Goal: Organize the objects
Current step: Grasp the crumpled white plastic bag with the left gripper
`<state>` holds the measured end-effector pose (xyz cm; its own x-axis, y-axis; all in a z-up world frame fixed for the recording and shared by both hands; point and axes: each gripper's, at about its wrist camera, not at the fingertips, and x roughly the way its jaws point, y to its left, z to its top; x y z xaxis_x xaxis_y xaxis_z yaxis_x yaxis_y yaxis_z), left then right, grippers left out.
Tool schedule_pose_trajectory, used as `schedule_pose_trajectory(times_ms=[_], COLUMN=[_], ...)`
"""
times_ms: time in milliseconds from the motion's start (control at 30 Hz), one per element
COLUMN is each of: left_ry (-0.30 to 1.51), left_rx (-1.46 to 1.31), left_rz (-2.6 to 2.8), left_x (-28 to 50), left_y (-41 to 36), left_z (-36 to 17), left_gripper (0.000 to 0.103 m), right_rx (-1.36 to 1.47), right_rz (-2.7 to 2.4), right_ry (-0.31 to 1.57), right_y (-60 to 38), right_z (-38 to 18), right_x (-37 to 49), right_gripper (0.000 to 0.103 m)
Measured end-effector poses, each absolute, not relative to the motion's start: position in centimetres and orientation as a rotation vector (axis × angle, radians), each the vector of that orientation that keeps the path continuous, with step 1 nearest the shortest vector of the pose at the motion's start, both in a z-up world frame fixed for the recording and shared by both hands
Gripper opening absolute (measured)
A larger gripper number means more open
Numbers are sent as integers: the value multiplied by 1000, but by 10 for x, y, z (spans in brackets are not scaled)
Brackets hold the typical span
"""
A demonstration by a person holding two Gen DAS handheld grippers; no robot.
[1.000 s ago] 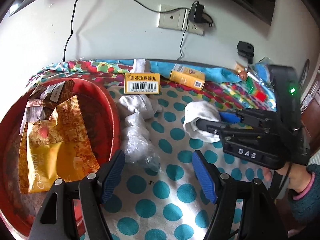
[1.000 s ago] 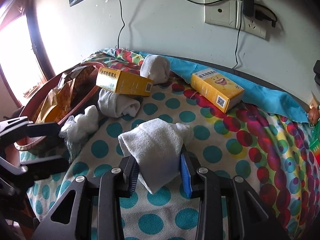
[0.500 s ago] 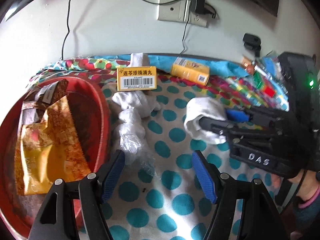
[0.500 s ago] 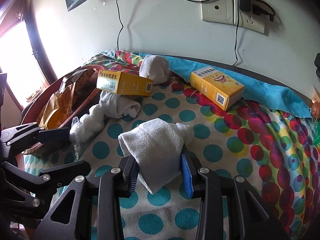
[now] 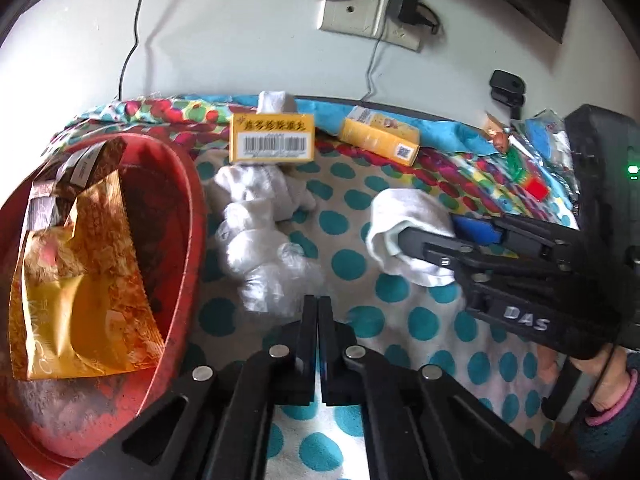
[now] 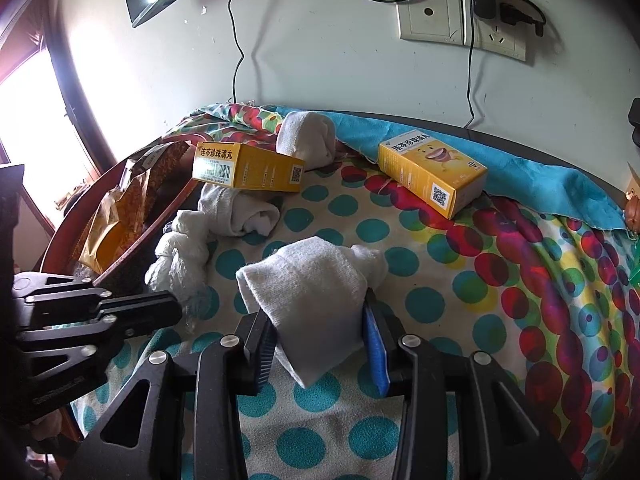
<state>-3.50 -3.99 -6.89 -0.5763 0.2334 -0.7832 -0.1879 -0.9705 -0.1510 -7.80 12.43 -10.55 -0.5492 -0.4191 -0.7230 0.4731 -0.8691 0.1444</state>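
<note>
Left gripper: jaws are now fully together with nothing between them, pads meeting just short of the crumpled clear plastic bag. One second ago and half a second ago these jaws stood wide apart over the same stretch of polka-dot cloth; this closure is the main change.

Right gripper: jaws are opening slightly, yet both pads press on the folded white sock that sits between them, its bulk lying on the cloth ahead of the fingertips. The sock's position and the gripper's position match the earlier frames. A hand with a pink cuff holds this gripper at the right edge of the left wrist view.

Task items, positions unchanged:
- Red basin at the left, containing a gold snack packet and a brown packet behind it.
- Plastic bag and a bundle of white socks, just beside the basin rim.
- Yellow box with barcode, propped on the sock bundle, tilted.
- Rolled white sock, behind that box, near the wall.
- Second yellow box, lying flat toward the back, well apart from the first.

Wall behind carries a socket plate with a black adapter plugged in.
</note>
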Motion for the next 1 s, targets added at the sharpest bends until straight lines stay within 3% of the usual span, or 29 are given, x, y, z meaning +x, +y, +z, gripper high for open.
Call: schedule_pose_trajectory(times_ms=[200, 300, 367, 433, 1000], left_ry=[-89, -160, -192, -183, -237], left_rx=[-1256, -1274, -1300, -1319, -1474], left_rz=[2635, 2648, 2665, 2694, 2742], left_x=[-23, -22, -24, -25, -56], left_y=[-39, -44, -48, -48, -49], left_z=[-52, -48, -47, -47, -69], left_gripper=[0, 7, 30, 42, 48], right_rx=[1092, 1093, 1092, 1091, 1098], right_rz=[-2389, -2386, -2384, -2385, -2376], right_ry=[93, 88, 85, 85, 69], right_y=[124, 124, 125, 125, 124], right_z=[-105, -105, -105, -106, -105], right_x=[-78, -78, -79, -79, -79], right_gripper=[37, 37, 37, 37, 37])
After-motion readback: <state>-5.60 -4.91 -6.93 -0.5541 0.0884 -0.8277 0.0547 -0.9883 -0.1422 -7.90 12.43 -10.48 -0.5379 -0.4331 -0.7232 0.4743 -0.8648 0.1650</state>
